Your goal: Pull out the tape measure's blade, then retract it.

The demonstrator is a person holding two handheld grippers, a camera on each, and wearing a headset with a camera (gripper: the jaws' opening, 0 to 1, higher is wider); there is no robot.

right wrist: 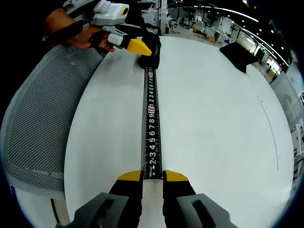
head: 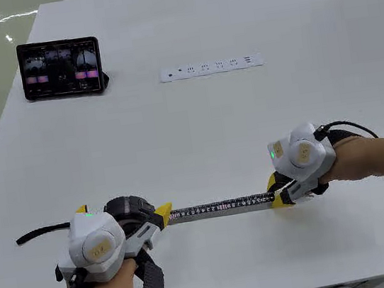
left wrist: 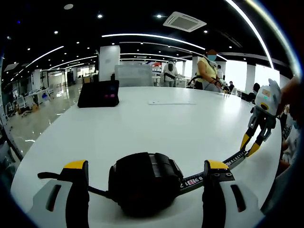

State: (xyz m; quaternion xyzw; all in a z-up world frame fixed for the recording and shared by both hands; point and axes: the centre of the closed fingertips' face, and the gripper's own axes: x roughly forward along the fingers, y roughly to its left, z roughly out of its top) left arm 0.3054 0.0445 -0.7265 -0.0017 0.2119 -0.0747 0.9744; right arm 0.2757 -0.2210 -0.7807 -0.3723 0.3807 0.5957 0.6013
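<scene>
Stretching flat across the white surface (head: 246,122), the black blade with white numerals (right wrist: 152,133) is partly out of the round black tape measure case (left wrist: 145,185), which sits near the front edge. The right claw (right wrist: 153,175) is pinched narrow on the blade's free end. The left claw (left wrist: 145,166) is spread wide astride the case, with gaps either side. Judgement: pull-out under way or complete; retraction wholly outstanding.

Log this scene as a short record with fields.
Blade: pulled out along the table, from the case to the right hand-held gripper
Right hand-held gripper: shut on blade end
Left hand-held gripper: jaws either side of case; contact unclear
Case: black, on table
Far side: tablet, power strip
</scene>
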